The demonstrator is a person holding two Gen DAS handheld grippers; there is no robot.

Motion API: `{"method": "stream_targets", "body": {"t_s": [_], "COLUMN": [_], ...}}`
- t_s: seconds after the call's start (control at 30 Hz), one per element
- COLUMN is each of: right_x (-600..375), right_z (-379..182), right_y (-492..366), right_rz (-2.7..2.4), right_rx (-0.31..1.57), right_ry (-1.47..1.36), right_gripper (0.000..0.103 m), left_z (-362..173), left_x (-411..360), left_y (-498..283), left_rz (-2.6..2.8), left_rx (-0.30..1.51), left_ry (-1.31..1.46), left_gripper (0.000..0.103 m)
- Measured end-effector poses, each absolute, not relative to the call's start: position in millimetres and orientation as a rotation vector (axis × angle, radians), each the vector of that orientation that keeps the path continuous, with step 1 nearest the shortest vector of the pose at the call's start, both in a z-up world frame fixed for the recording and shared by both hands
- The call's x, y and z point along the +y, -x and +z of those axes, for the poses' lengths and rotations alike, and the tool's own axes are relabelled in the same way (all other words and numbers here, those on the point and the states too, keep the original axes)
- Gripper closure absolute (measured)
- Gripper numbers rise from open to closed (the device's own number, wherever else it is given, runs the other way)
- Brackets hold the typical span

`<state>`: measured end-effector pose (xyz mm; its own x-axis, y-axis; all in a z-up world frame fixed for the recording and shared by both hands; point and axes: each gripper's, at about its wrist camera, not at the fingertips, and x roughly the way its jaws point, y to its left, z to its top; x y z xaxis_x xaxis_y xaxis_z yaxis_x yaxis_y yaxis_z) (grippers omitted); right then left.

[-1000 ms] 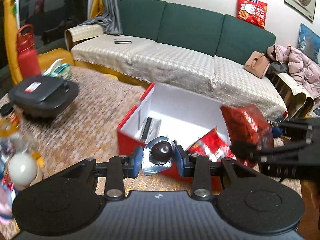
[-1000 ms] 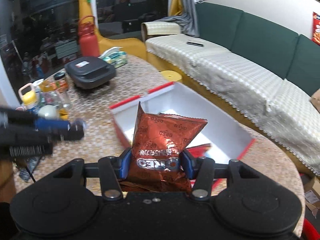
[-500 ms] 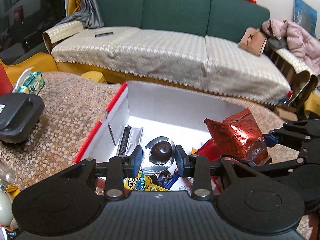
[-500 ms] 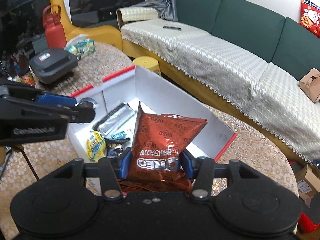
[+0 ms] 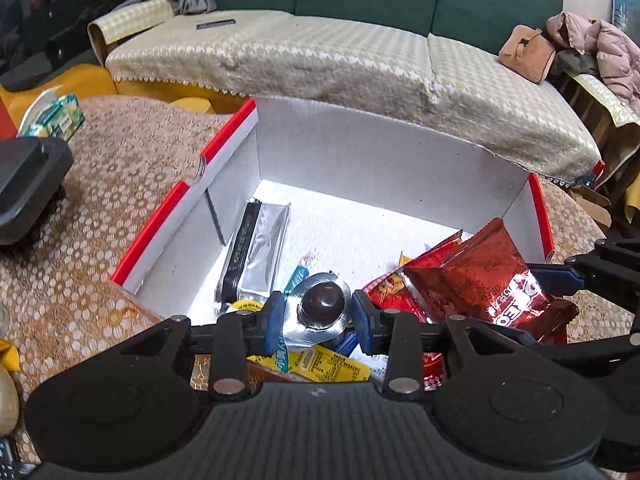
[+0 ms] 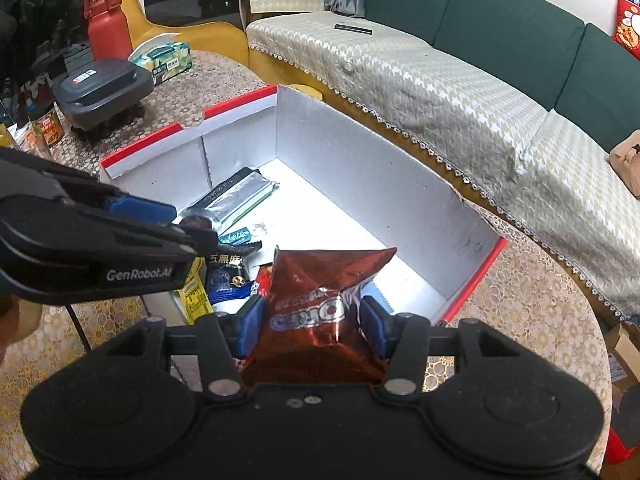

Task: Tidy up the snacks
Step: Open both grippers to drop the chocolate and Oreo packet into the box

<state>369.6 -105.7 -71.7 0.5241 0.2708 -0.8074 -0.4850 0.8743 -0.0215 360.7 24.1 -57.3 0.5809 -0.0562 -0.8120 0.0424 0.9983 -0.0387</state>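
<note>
The left gripper [image 5: 318, 312] is opening its jaws, the foil-cupped chocolate [image 5: 322, 307] between its blue pads, low over the near end of the box [image 5: 360, 152]. The right gripper [image 6: 312, 322] clamps the Oreo bag [image 6: 320, 312] just inside the box's near right side. Packets crowd the near floor; a silver pouch [image 5: 260, 248] lies along the left wall. The white floor toward the far wall is bare. The red-edged rim stands on the table [image 5: 120, 168], close to the sofa [image 5: 320, 52].
</note>
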Motion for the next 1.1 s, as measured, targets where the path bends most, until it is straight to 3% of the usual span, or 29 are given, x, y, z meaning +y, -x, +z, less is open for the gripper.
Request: {"method": "stream_targets", "body": {"t_s": [0.07,0.2,0.37,0.4,0.43,0.5,1.1], "right_x": [-108,-113,-118,-119,-121,-127,-158], "right_z": [-72,-68,-63,-62,-60,-54,-10], "right_y": [-369,-365,-358,-356,-354,-347,-296], "right_rz": [0.456,0.449,0.442,0.44,0.435,0.421,0.422], "right_rx": [0.912,0.904,0.897,0.893,0.885,0.847,0.75], "right_ry": [0.247,0.204,0.207,0.201,0.193,0.169,0.016], "right_gripper": [0.051,0.046,0.041,0.035,0.017,0.005,0.0], "left_z": [-57,-52,-41,-39,-36,-31,12], "left_x": [26,31,30,31,30,30,27], "left_y": [-359,-352,-343,-340,-337,-331,-269], "left_rz": [-0.059,-0.058,-0.069,-0.07,-0.07,-0.072,-0.113], "left_rx": [0.955,0.935,0.912,0.905,0.897,0.885,0.754], "left_ry": [0.034,0.066,0.073,0.076,0.077,0.078,0.059], "left_gripper": [0.066,0.044,0.037,0.033,0.031,0.028,0.014]}}
